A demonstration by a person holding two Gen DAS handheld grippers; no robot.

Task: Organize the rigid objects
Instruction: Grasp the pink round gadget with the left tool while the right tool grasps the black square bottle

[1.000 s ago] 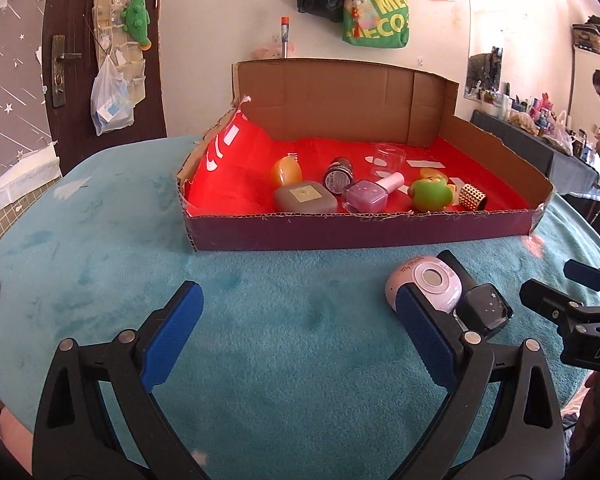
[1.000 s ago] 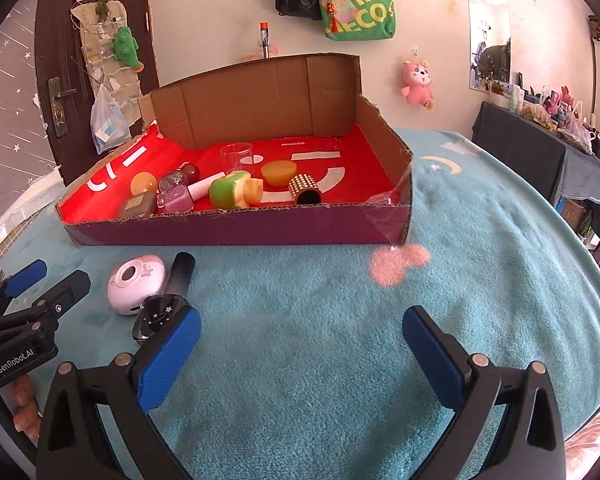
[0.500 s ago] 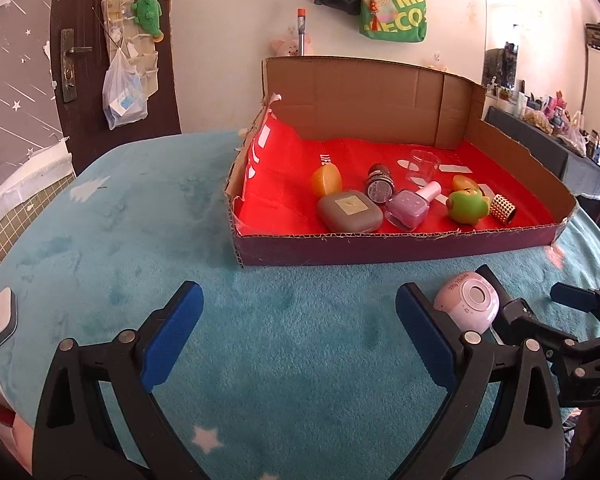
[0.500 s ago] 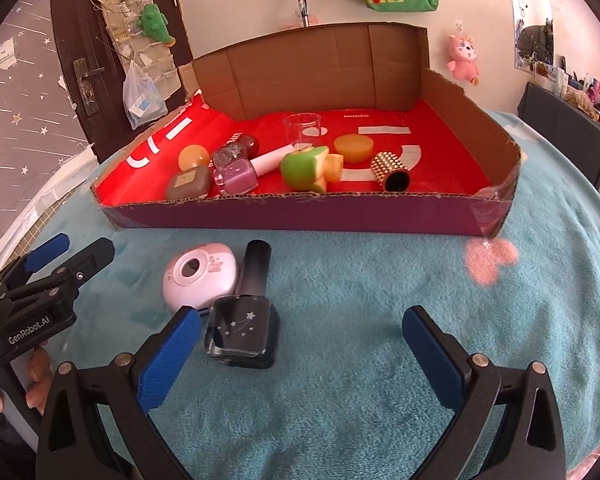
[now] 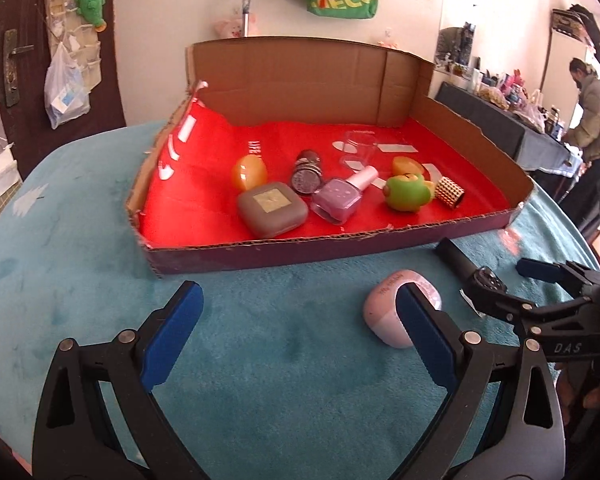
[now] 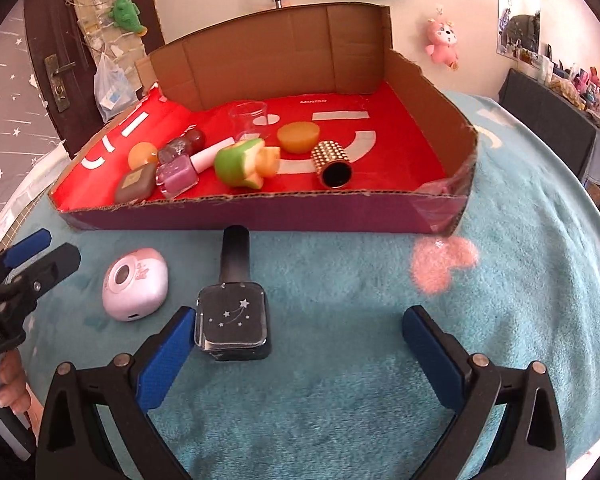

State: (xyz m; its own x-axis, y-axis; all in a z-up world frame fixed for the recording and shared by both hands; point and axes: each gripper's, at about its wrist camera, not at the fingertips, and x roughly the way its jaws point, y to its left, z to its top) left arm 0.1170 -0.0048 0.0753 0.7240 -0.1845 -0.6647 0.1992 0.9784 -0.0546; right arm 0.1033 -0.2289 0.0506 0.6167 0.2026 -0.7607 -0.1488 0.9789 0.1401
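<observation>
A black nail-polish bottle (image 6: 234, 316) lies on the teal cloth, cap pointing at the box; in the left wrist view only its cap and part of its body (image 5: 458, 258) show. A pink rounded gadget (image 6: 135, 285) lies to its left and also shows in the left wrist view (image 5: 388, 312). My right gripper (image 6: 296, 344) is open, its left finger (image 6: 168, 354) beside the bottle's base. My left gripper (image 5: 298, 336) is open and empty, its right finger (image 5: 424, 334) just in front of the pink gadget.
A shallow cardboard box (image 5: 300, 250) with a red lining holds a purple polish bottle (image 5: 342, 200), a grey compact (image 5: 272, 209), a green toy (image 5: 406, 192), a gold studded cylinder (image 6: 333, 162), a clear cup (image 6: 249, 119) and other small items. A person (image 5: 592, 108) stands far right.
Both grippers have moved closer to the objects and the box. The right gripper has shifted so the black bottle lies just inside its left finger. Both jaws stay open.
</observation>
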